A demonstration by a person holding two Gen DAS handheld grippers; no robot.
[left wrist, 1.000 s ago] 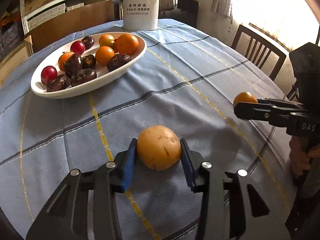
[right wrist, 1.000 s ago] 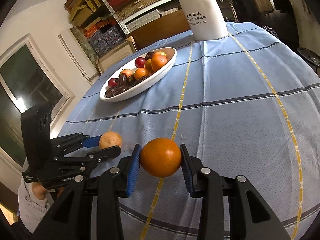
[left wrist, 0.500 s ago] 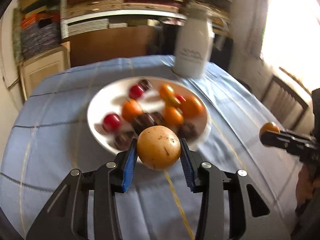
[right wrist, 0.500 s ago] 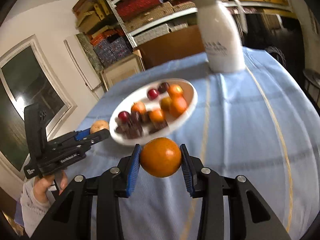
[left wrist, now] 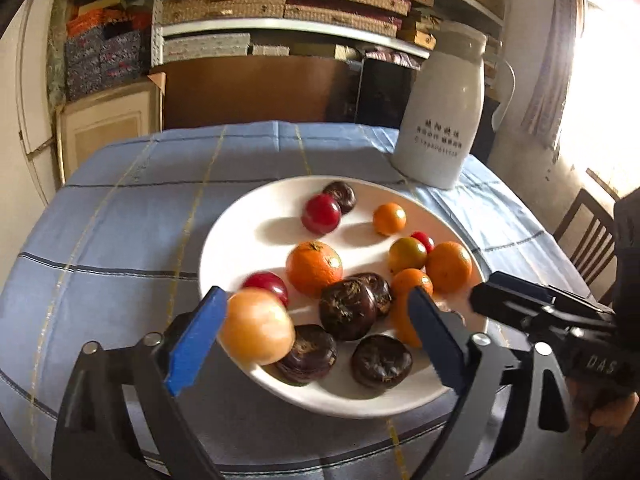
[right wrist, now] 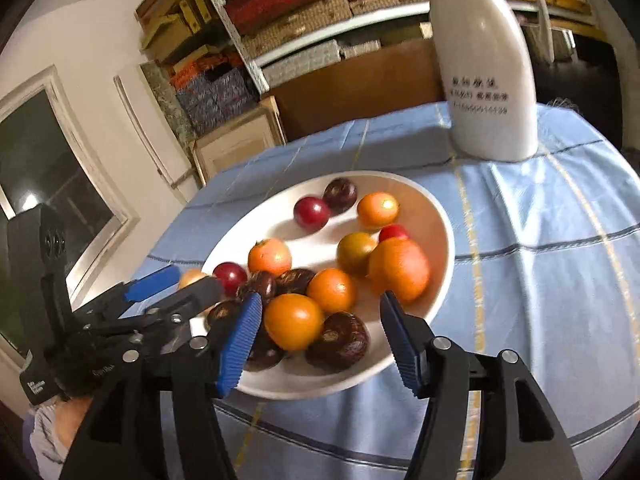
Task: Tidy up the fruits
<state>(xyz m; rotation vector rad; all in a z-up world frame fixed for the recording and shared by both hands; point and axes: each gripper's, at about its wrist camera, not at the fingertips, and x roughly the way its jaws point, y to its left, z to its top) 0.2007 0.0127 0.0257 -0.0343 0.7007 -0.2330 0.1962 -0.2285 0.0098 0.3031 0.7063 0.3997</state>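
While its blue-padded jaws have just been spreading wide, the left gripper [left wrist: 316, 336] has a pale yellow-orange round fruit [left wrist: 256, 326] beside its left pad, blurred, at the near rim of the white plate [left wrist: 240, 216]. The right gripper [right wrist: 320, 340], jaws also just opening, has a glossy orange fruit [right wrist: 294, 320] loose between its pads, over the plate's near side. Oranges, red tomatoes and dark wrinkled fruits fill the plate, with a white jug [right wrist: 484, 80] behind it.

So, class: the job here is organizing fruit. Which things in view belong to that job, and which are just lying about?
Part of the job:
- white plate of fruit
- yellow fruit, just released
- orange, just released
- left gripper, right gripper

Lying about:
- white jug
- stacked boxes
- chair
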